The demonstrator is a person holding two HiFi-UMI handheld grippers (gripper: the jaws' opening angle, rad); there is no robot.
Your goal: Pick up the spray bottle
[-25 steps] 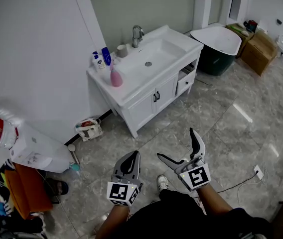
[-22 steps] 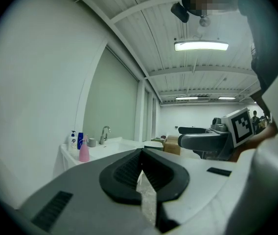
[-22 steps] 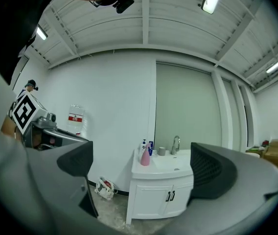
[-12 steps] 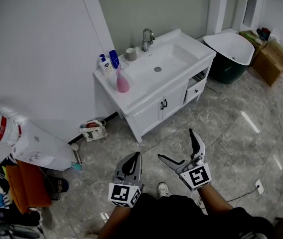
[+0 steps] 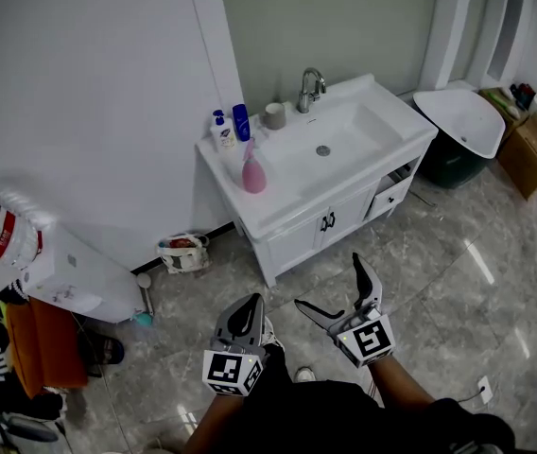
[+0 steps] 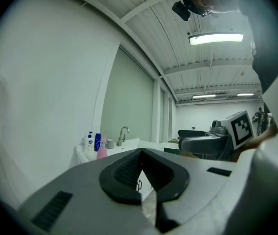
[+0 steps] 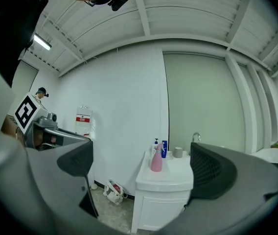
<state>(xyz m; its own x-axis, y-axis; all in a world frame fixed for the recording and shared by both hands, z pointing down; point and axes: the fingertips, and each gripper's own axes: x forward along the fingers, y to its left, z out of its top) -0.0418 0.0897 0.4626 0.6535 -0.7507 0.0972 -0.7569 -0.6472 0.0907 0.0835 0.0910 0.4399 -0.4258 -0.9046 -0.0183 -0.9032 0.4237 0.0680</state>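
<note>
head view looks steeply down from well back; both gripper views look level from lower down. all share the sink cabinet [image 5: 297, 239] and spray bottle [image 5: 254, 173].

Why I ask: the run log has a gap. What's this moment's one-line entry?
phase: pre-grasp | spray bottle: on counter, untouched | left gripper: shut, empty | right gripper: open, empty

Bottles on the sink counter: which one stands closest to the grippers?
The pink spray bottle, alone toward the front of the counter; the white pump bottle and blue bottle stand behind it by the wall.
</note>
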